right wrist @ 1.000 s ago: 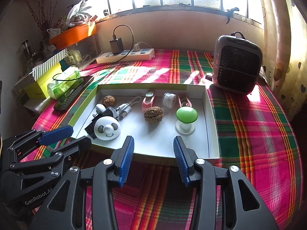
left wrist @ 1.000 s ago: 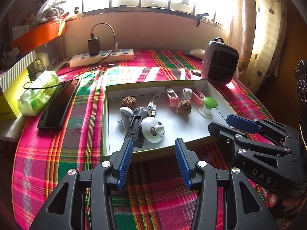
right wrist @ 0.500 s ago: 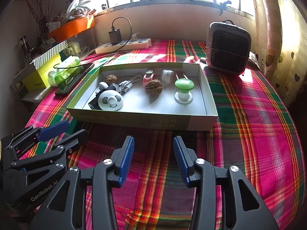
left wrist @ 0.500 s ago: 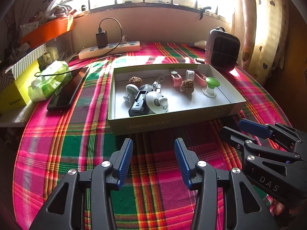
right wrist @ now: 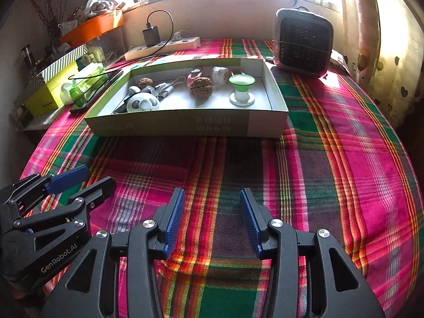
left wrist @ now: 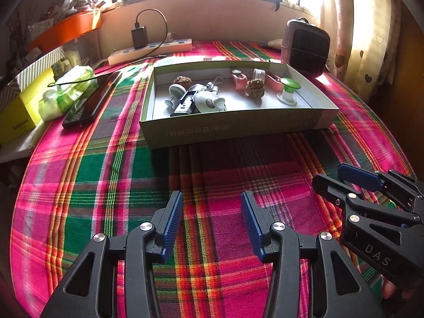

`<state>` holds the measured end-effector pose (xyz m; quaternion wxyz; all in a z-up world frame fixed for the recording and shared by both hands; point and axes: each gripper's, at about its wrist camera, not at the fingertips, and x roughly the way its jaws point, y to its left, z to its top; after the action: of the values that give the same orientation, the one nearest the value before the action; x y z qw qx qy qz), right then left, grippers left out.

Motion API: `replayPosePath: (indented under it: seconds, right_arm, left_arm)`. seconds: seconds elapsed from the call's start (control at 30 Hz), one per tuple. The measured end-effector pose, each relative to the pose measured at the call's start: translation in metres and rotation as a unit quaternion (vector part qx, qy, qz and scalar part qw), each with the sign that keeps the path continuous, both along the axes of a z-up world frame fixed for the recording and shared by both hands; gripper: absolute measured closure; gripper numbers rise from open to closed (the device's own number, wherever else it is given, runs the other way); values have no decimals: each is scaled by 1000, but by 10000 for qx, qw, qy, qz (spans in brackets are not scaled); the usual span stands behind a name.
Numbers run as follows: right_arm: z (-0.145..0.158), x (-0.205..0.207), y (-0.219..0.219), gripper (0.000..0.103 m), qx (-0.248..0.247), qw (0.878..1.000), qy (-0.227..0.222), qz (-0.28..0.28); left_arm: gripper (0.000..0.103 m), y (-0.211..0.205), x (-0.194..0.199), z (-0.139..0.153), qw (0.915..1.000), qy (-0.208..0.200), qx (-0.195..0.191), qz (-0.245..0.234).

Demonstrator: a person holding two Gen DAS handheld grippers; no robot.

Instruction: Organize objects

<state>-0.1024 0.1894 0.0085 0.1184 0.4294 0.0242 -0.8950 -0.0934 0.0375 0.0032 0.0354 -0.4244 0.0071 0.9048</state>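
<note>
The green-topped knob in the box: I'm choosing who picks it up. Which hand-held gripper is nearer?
Right. The right hand-held gripper faces the green-topped knob almost straight ahead; the left hand-held gripper sits further left, before the box's left half.

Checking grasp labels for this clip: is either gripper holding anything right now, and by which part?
Nothing is held. The left gripper and right gripper both stand open over the plaid tablecloth, short of the box.

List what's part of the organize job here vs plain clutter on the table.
Job:
- box
- walnuts
- green-topped knob
- panda gadget
- pink clip
- white round cap
- left gripper and right gripper, both open, empty

Lying about:
- heater
- power strip
- phone
- tissue pack
- yellow box
- orange tray
</note>
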Motion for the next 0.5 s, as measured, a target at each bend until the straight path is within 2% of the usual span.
replayPosePath:
  seconds: [0.07, 0.13, 0.3, 0.43, 0.5]
  right_arm:
    - [-1, 1, 0, 58, 34, 10000, 14, 27]
    - [-1, 3, -1, 53, 77, 10000, 32, 35]
    - [-2, 3, -2, 51, 189, 9998, 40, 4]
    - [-3, 2, 0, 41, 233, 9997, 15, -114]
    - [-3, 2, 1, 41, 202, 9997, 12, -113]
  left_arm:
    - [59, 2, 1, -1, 10000, 5, -30, 63]
    - [59, 2, 1, -1, 9999, 11, -35, 127]
    - [59, 3, 1, -1, 9999, 6, -72, 139]
    - [58, 3, 0, -1, 9998, 4, -95, 145]
    - [58, 3, 1, -1, 9999, 4, -89, 146]
